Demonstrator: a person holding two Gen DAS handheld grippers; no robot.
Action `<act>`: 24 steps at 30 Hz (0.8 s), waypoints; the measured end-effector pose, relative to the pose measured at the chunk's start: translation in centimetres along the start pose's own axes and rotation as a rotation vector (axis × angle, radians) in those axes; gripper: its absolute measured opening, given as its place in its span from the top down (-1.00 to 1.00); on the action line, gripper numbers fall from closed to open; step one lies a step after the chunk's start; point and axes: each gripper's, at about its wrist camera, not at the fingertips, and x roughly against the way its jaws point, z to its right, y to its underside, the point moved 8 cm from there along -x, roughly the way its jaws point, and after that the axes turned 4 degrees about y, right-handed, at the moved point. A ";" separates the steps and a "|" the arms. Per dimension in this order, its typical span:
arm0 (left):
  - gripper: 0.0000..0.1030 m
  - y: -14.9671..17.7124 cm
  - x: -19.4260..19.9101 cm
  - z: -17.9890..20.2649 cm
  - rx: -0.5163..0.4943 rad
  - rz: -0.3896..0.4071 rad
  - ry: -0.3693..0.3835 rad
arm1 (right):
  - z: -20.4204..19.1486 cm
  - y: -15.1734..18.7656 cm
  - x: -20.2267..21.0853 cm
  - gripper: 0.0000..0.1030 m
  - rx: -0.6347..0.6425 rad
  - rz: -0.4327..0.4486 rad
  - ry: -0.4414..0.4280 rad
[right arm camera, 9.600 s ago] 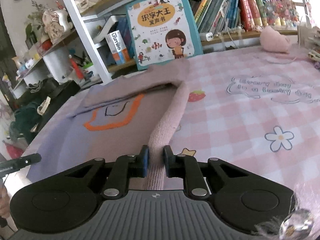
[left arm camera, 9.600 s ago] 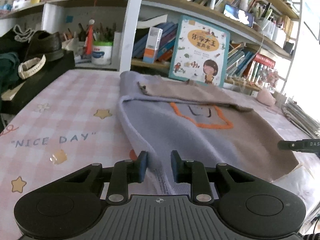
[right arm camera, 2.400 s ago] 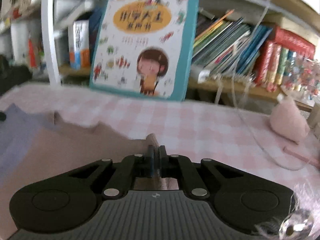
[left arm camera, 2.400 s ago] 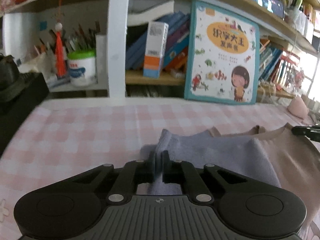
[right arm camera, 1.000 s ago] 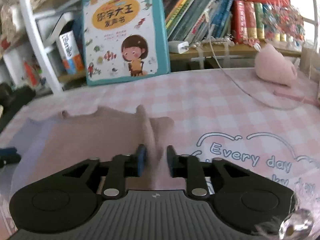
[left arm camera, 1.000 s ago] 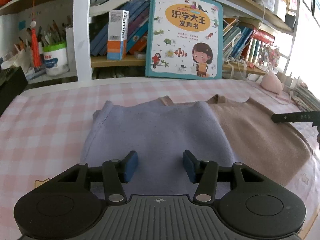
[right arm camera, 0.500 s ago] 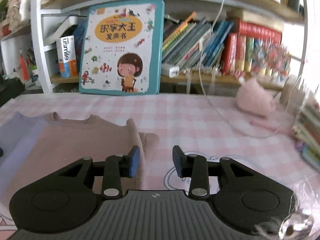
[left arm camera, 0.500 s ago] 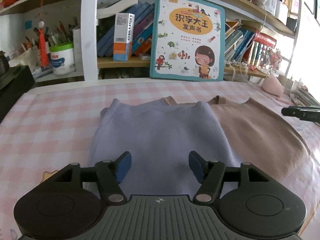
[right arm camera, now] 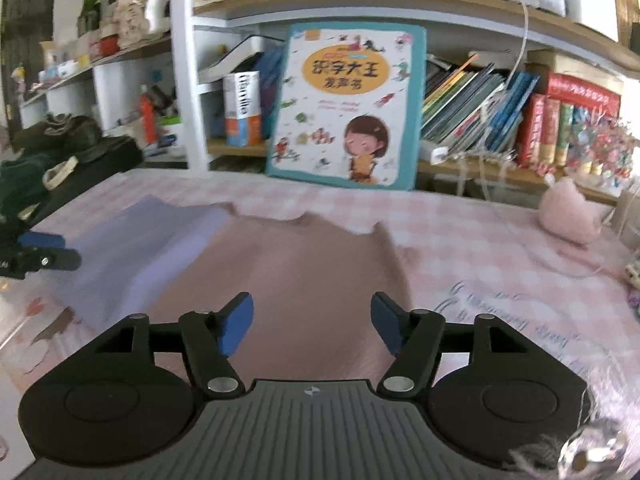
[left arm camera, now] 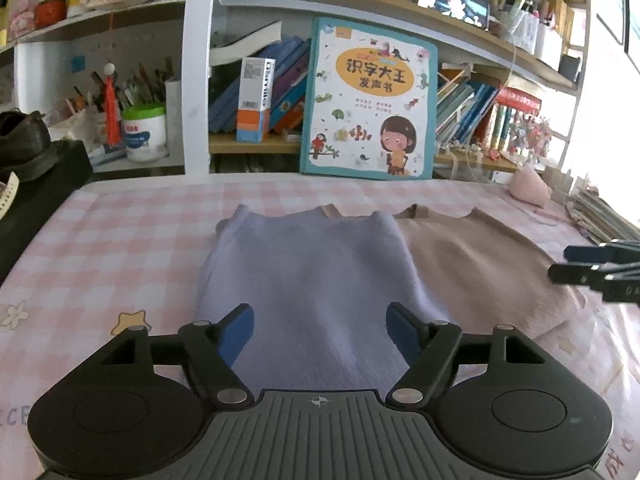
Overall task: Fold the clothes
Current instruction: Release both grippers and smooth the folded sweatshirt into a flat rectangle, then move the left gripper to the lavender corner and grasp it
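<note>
**Both hand-held grippers have let go of the folded sweater**

Both have opened wider than they were a moment ago and pulled back a little from the cloth. The left hand-held gripper (left arm camera: pixel 320 322) is wide open and holds nothing. The right hand-held gripper (right arm camera: pixel 312 318) is wide open too, and it is also empty.

The sweater (left arm camera: pixel 312 272) lies flat on the pink checked tabletop (left arm camera: pixel 120 232), right in front of both hand-held grippers. Its purple half sits ahead of the left one. Its brown half (right arm camera: pixel 304 264) sits ahead of the right one. The top edge of the sweater points away, toward the picture book (left arm camera: pixel 370 108) on the shelf.

The sweater looks folded up into a short, wide shape. It could be done now, or it could need one more fold, side over side. I cannot tell which.

If another fold comes, it will go best if each hand-held gripper takes a corner, pinches all the layers at once and lifts evenly. The knit is soft and thick, so a small pinch may let the lower layers slip. At the far right corner a bit of cloth sticks up (right arm camera: pixel 386 236). It could use a gentle pat flat.
</note>
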 end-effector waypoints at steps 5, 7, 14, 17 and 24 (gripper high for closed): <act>-0.54 0.8 1.0 0.7 0.009 -0.005 -0.015 | -1.0 1.7 0.4 -0.45 0.002 -0.016 -0.017; -0.55 1.4 1.1 1.0 0.019 -0.016 -0.023 | -1.2 2.3 0.5 -0.48 0.003 -0.019 -0.014; -0.56 3.1 1.6 1.8 0.038 -0.057 -0.035 | -1.7 3.6 1.0 -0.54 -0.001 -0.018 -0.024; -0.56 3.6 1.8 1.7 0.067 -0.072 -0.027 | -1.7 3.8 1.1 -0.54 -0.003 -0.019 -0.025; -0.56 4.4 1.9 0.2 0.153 -0.102 -0.036 | -1.6 4.3 1.3 -0.54 -0.006 -0.019 -0.026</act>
